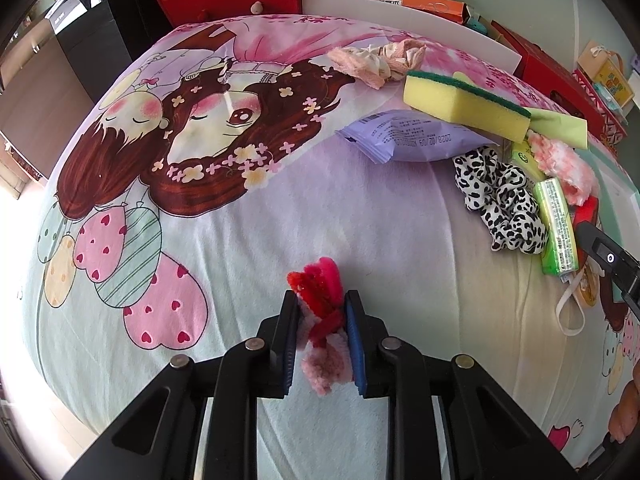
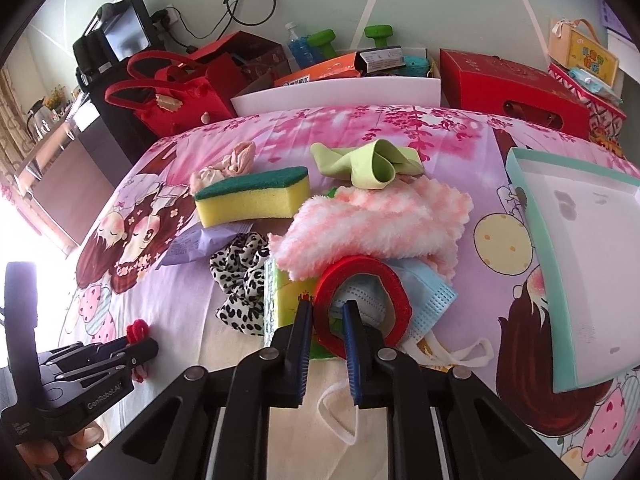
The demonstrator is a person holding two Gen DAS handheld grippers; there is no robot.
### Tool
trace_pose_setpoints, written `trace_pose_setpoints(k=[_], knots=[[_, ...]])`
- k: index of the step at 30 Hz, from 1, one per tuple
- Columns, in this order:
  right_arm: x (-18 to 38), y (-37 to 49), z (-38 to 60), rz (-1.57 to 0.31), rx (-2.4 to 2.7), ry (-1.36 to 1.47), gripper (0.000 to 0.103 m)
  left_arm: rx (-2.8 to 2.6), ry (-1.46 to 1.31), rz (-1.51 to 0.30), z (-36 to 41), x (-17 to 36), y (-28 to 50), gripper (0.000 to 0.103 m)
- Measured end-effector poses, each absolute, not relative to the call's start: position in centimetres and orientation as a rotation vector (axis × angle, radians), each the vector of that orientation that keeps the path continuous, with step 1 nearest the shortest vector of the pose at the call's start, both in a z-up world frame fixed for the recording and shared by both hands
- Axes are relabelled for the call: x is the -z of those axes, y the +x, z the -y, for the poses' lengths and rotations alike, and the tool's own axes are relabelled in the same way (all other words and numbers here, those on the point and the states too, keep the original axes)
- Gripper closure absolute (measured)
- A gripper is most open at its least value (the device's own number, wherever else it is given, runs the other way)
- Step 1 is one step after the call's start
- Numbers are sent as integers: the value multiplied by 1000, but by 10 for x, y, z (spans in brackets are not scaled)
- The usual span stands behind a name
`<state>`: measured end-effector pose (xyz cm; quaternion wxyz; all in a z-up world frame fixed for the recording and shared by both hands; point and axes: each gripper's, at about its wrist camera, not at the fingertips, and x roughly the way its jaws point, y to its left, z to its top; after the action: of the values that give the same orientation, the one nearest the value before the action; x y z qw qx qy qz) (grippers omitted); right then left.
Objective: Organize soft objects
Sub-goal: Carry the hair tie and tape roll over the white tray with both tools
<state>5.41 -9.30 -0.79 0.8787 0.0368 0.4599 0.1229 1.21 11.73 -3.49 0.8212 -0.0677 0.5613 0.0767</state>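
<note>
While soft items lie heaped at centre frame, left gripper [image 1: 321, 304] clamped on pipe-cleaner bundle [image 1: 320, 292], right gripper [image 2: 328, 308] pinching red ring [image 2: 362, 280], presumably for sorting into tray [image 2: 524, 184].

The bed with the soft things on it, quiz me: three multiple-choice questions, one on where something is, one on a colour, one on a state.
1. Where does the yellow sponge lie?
A. Inside the teal-rimmed box lid
B. On the bed, partly on the purple packet
C. In the left tool

2. What colour is the ring that the right tool grips?
A. Red
B. Blue
C. Black

3. What state is the left tool in?
A. Wide open, nothing between its pads
B. Shut on a pink and red fuzzy bundle
C. Shut on the spotted scrunchie

Answers: 1 B, the sponge overlaps the purple packet, well left of the box lid. 2 A, the ring between its pads is red. 3 B, the pads press on the fuzzy bundle.
</note>
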Motion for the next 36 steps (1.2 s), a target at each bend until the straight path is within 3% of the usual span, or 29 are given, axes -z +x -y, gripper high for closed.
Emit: trace_pose_setpoints(k=[22, 29, 36], knots=[[3, 49, 82, -944, -303, 40, 84, -140, -138, -1195, -114, 37, 13, 80], [11, 54, 86, -969, -263, 52, 92, -128, -139, -1195, -116, 39, 13, 80], [2, 50, 90, -930, -271, 69, 93, -132, -126, -1193, -114, 37, 13, 80]])
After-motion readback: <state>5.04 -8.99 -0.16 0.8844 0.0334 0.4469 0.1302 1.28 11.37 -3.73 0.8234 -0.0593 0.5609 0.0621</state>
